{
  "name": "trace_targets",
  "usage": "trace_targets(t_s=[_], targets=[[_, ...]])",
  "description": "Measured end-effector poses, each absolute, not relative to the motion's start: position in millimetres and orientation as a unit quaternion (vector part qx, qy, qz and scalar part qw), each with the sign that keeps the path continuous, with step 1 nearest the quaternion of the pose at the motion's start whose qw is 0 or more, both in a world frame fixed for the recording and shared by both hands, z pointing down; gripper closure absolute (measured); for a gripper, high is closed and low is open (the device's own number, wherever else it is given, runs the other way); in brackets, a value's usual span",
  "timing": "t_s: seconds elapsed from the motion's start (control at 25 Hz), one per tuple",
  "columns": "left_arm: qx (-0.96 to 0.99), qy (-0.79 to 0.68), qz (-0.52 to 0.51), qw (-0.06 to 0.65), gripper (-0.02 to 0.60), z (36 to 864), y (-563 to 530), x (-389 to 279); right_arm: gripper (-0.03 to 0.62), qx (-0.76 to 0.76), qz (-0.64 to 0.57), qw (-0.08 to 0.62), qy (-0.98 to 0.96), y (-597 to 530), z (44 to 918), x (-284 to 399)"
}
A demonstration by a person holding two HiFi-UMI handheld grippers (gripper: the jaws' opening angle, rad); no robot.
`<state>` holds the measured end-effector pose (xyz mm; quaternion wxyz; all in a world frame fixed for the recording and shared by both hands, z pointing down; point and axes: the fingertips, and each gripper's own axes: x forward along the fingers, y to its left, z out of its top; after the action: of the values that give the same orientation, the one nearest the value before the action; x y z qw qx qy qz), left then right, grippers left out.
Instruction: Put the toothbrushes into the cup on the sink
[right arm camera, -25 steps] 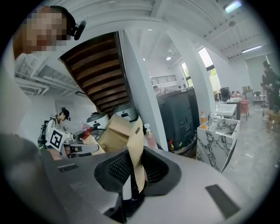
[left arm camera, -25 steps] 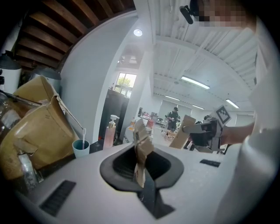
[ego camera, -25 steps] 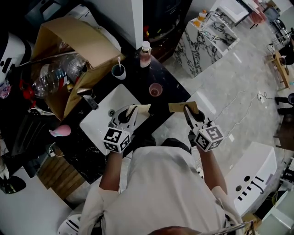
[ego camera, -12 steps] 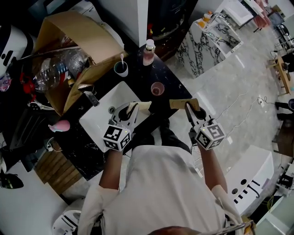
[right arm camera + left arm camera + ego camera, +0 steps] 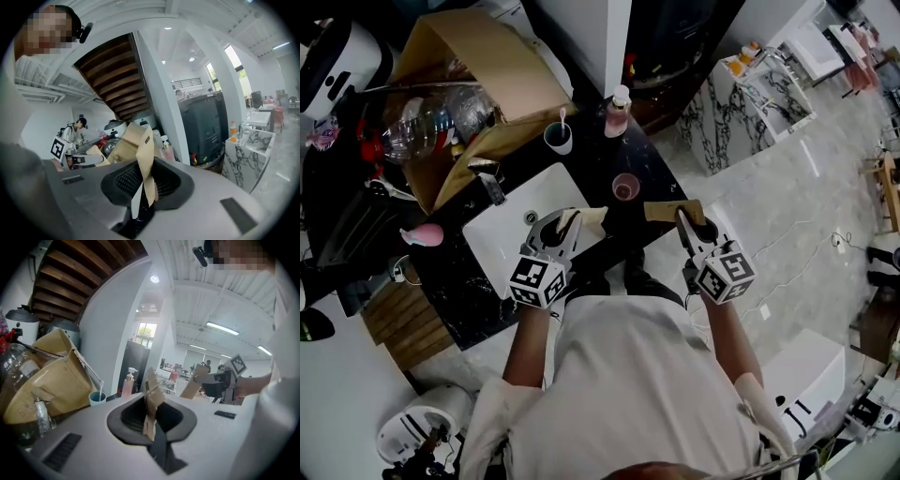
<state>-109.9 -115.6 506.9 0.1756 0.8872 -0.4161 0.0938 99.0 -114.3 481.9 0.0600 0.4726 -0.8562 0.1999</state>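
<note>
My left gripper (image 5: 563, 231) is shut on a pale tan paper packet (image 5: 587, 219) over the front right corner of the white sink (image 5: 508, 244). In the left gripper view that packet (image 5: 152, 402) stands upright between the jaws. My right gripper (image 5: 685, 223) is shut on a browner paper packet (image 5: 672, 211) just off the counter's front edge; the same packet (image 5: 145, 158) shows in the right gripper view. A dark cup (image 5: 558, 138) with a white toothbrush stands behind the sink. A pink cup (image 5: 625, 187) stands right of the sink.
A pink soap bottle (image 5: 617, 111) stands at the back of the black counter (image 5: 598, 155). An open cardboard box (image 5: 478, 66) and a clear plastic bottle (image 5: 417, 133) crowd the back left. The faucet (image 5: 491, 183) is at the sink's rear. A pink object (image 5: 426, 234) lies left.
The head view has swung, so the counter sits a little further right in the picture. Both grippers keep their packets and hold about the same place.
</note>
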Motion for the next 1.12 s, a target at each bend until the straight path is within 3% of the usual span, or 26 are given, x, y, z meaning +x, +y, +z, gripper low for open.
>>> trace_targets(t_s=[1.12], targets=[[0.814,-0.539,0.094,0.196,0.546,512.4,-105.9,-164.2,0.523,0.384,0.204,0.104,-0.894,-199.3,538.5,55.7]])
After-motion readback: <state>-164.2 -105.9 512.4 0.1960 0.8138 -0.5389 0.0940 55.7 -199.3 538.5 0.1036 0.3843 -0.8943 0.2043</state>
